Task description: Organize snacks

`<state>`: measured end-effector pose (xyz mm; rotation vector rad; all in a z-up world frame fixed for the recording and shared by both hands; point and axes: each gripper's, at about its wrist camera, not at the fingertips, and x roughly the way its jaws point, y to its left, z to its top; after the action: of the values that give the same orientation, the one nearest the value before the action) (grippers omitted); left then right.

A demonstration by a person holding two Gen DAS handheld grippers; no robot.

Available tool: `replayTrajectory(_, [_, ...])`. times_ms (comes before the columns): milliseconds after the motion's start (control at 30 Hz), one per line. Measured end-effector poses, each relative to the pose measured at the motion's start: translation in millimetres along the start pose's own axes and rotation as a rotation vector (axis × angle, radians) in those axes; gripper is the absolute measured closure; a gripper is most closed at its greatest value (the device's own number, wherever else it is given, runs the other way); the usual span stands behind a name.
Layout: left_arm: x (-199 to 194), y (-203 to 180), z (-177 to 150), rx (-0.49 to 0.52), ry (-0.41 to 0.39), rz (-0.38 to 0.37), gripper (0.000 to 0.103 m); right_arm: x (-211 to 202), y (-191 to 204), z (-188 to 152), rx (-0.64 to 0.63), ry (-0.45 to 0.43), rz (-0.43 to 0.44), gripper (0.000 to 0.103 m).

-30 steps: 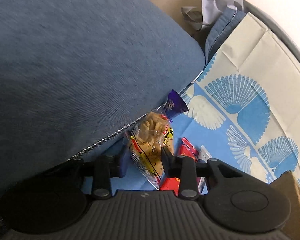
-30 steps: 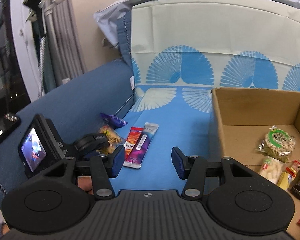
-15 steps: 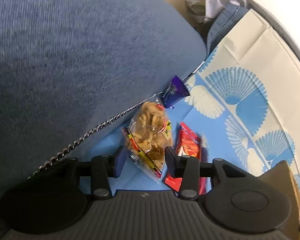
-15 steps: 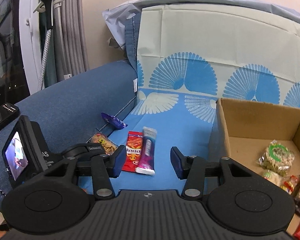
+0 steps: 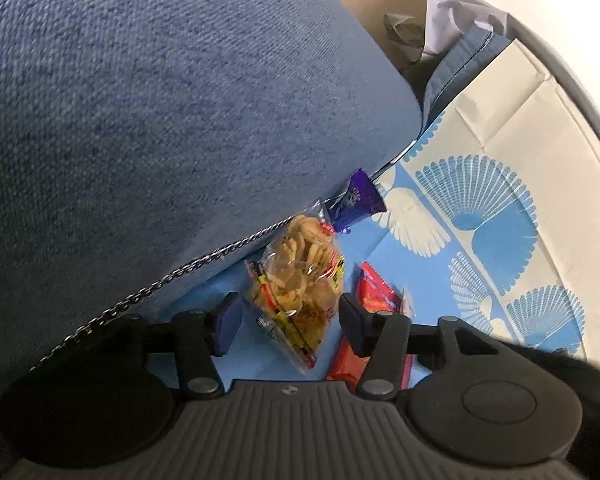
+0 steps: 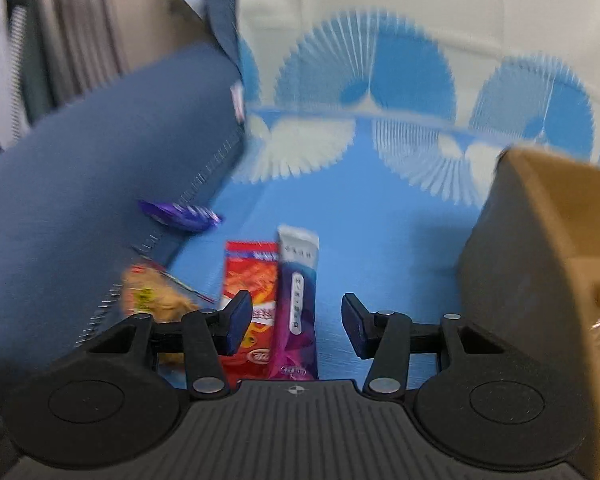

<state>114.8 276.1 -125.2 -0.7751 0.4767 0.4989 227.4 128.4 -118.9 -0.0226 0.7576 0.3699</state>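
A clear bag of yellow crisps (image 5: 298, 276) lies on the blue patterned cloth (image 5: 476, 208), between the open jaws of my left gripper (image 5: 290, 318). A red packet (image 5: 374, 300) lies right of it and a purple wrapper (image 5: 358, 200) lies beyond, against the sofa arm. In the blurred right wrist view my right gripper (image 6: 296, 322) is open over the red packet (image 6: 250, 280) and a purple-and-white bar (image 6: 298, 296). The crisps bag (image 6: 156, 298) and purple wrapper (image 6: 180, 214) lie to the left.
A blue sofa arm (image 5: 160, 100) rises on the left, with a metal chain (image 5: 160, 284) along its seam. A cardboard box (image 6: 540, 248) with snacks inside stands at the right. The patterned cloth runs up the sofa back (image 6: 420, 20).
My left gripper has opened wider and pulled back slightly from the crisps bag. My right gripper has swung down and left, close over the red packet and the bar; its view is blurred.
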Motion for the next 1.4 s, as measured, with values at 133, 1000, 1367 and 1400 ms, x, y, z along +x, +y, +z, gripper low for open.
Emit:
replayTrajectory(133, [3, -3, 2, 0.003, -0.01, -0.01, 0.033, 40, -11, -3, 0.059, 0.115, 0.011, 0.051])
replayTrajectory(1000, [-11, -15, 10, 0.195, 0.187, -0.033, 0.062, -121, 16, -78, -0.111, 0.034, 0.04, 0.094])
replayTrajectory(1367, [-82, 11, -12, 0.496, 0.498, -0.169, 0.061, -145, 19, -141, -0.115, 0.093, 0.053, 0.095])
replayTrajectory(1400, [-87, 15, -13, 0.483, 0.504, -0.202, 0.061, -142, 21, -144, -0.123, 0.1, 0.057, 0.095])
